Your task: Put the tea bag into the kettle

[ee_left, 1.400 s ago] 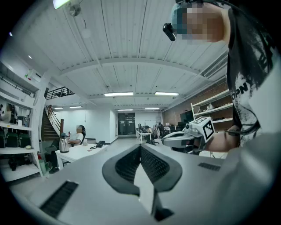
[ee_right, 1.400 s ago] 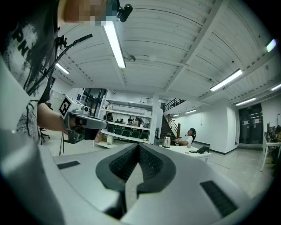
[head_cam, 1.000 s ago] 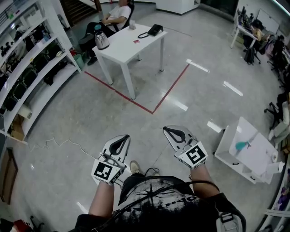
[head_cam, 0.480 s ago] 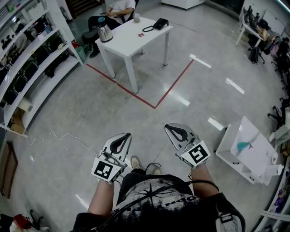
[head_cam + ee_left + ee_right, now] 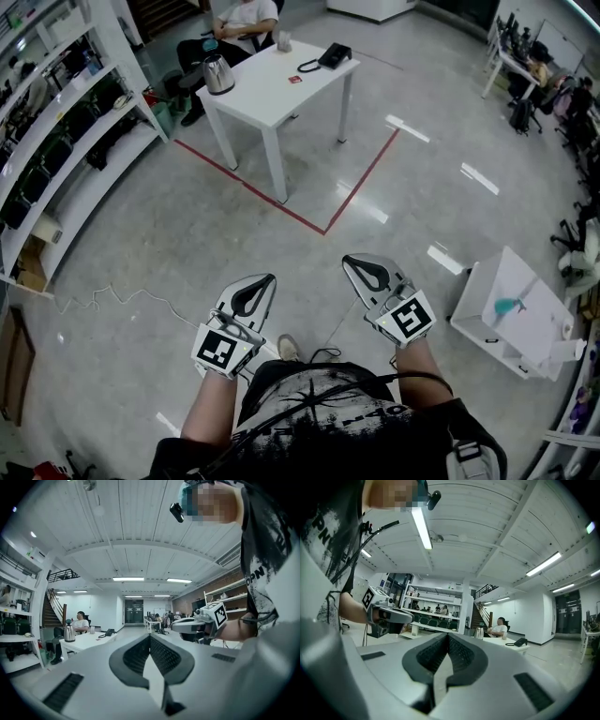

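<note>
We find the left claw point(image 5: 255, 284) and right claw point(image 5: 360, 266) both closed, empty, well apart from the shiny steel kettle point(image 5: 217, 74) on the white tabletop point(image 5: 272, 94).

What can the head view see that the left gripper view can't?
Only the head view shows the red tape line on the floor and the left gripper from above. Only the left gripper view shows the ceiling lights, the staircase, and its own jaws closed together with nothing between them. Both show the white table, the kettle standing on it, and the right gripper.
</note>
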